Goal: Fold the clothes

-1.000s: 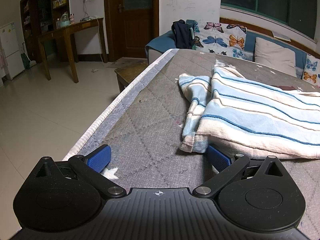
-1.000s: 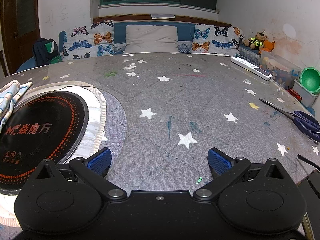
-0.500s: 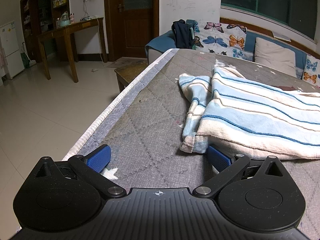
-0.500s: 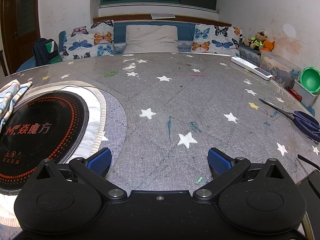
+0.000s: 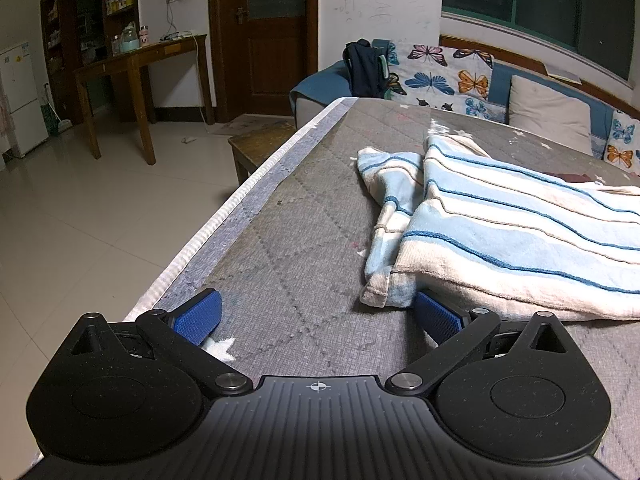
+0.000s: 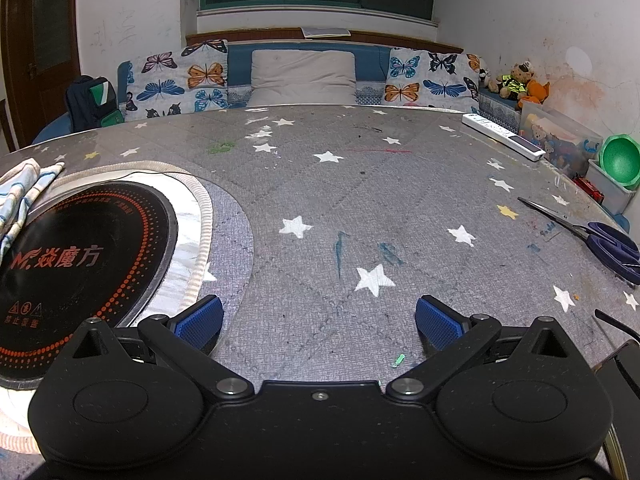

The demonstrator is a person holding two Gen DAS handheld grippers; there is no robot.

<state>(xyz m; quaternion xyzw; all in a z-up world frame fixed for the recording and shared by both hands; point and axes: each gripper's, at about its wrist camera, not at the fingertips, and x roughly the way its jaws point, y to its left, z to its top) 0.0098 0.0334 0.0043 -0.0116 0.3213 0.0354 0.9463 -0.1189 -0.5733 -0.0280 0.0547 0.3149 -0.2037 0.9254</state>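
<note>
A blue-and-cream striped garment (image 5: pixel 508 224) lies on the grey star-patterned table (image 5: pixel 304 248), to the right in the left wrist view. My left gripper (image 5: pixel 316 316) is open and low over the table; its right fingertip (image 5: pixel 436 318) sits at the garment's near hem corner, its left fingertip (image 5: pixel 198 314) near the table's left edge. A corner of the garment (image 6: pixel 22 192) shows at the far left of the right wrist view. My right gripper (image 6: pixel 318 316) is open and empty over bare table.
A round black induction hob (image 6: pixel 76 268) is set into the table left of the right gripper. Scissors (image 6: pixel 596 236) and a white power strip (image 6: pixel 502 136) lie at the right. A sofa with butterfly cushions (image 6: pixel 296 76) stands behind. The floor drops off left (image 5: pixel 80 220).
</note>
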